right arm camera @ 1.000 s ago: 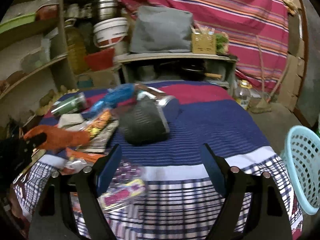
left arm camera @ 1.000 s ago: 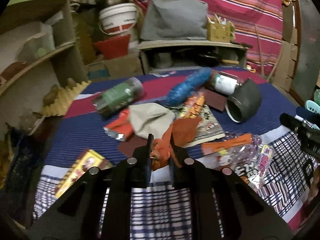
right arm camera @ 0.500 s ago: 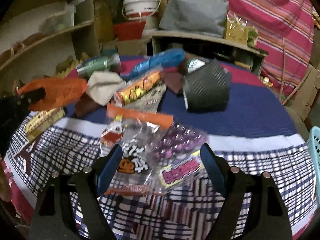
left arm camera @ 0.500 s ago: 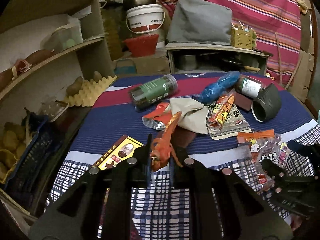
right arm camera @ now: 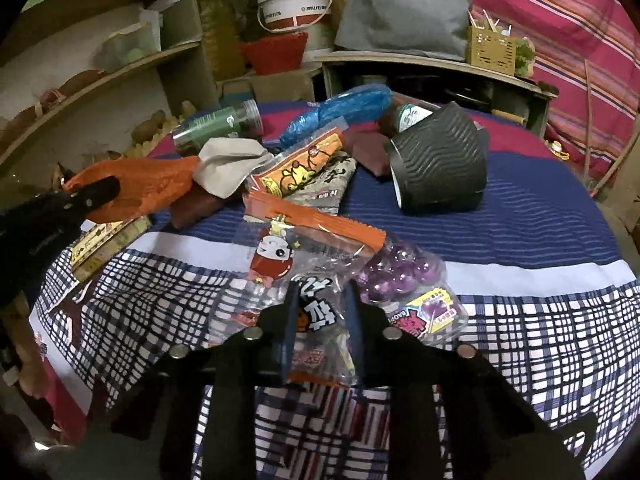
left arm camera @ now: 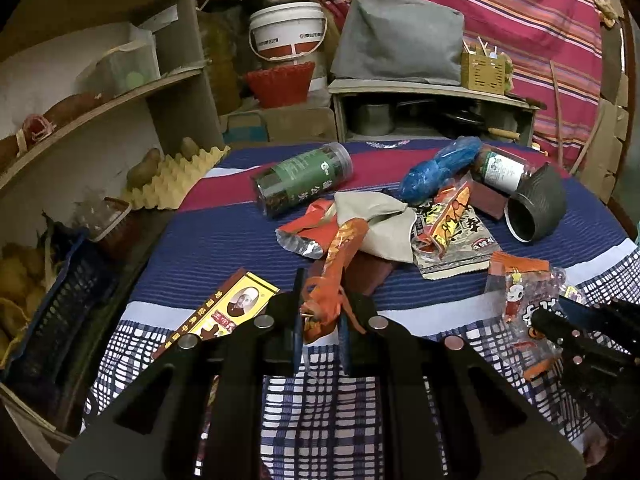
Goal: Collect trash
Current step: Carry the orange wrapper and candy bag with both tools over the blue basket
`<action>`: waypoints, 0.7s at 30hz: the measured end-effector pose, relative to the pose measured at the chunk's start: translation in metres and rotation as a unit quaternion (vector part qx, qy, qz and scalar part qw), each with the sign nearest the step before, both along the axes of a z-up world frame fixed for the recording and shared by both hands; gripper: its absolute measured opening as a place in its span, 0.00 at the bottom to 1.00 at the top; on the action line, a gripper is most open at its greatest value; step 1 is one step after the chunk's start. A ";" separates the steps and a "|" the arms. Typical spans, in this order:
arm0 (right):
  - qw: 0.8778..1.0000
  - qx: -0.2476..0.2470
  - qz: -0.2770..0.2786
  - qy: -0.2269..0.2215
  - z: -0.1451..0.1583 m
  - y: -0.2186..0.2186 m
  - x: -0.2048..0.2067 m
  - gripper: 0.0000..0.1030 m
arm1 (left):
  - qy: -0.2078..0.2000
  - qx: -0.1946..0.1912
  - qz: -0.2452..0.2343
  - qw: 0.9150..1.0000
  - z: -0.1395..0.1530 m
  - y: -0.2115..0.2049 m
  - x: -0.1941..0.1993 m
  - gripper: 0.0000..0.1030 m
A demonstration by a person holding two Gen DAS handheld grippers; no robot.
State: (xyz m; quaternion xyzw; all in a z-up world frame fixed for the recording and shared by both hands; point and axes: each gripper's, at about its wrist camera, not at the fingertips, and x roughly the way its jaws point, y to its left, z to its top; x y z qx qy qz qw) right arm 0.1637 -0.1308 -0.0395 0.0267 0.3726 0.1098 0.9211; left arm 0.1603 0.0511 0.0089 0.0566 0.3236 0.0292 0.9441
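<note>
Trash lies scattered on a blue, red and checked tablecloth (left arm camera: 224, 240). My left gripper (left arm camera: 320, 320) is shut on a crumpled orange wrapper (left arm camera: 340, 252) and holds it above the cloth; the wrapper also shows in the right wrist view (right arm camera: 140, 184). My right gripper (right arm camera: 320, 320) is closed around a clear snack bag with an orange top and a cartoon figure (right arm camera: 288, 248). That bag shows at the right of the left wrist view (left arm camera: 520, 292). A bag of purple balls (right arm camera: 400, 272) lies beside it.
On the cloth lie a green-labelled jar (left arm camera: 304, 180), a blue plastic bag (left arm camera: 440, 168), a black ribbed cup on its side (right arm camera: 440, 164), a grey cloth (left arm camera: 376, 220), printed snack packets (left arm camera: 452, 228) and a yellow-red box (left arm camera: 224, 312). Shelves (left arm camera: 100, 100) stand left.
My right gripper has come down from open above the clear snack bag and closed on it. My left gripper still holds the orange wrapper and has drawn back a little.
</note>
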 end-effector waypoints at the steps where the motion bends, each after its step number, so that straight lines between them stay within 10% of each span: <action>1: 1.000 0.005 -0.002 -0.006 0.003 -0.002 -0.002 0.21 | -0.001 0.001 -0.002 1.000 0.000 -0.001 -0.001 0.12; 21: 0.979 0.041 -0.181 -0.085 0.063 -0.161 -0.040 0.21 | -0.058 -0.014 -0.147 0.987 0.042 -0.114 -0.024 0.10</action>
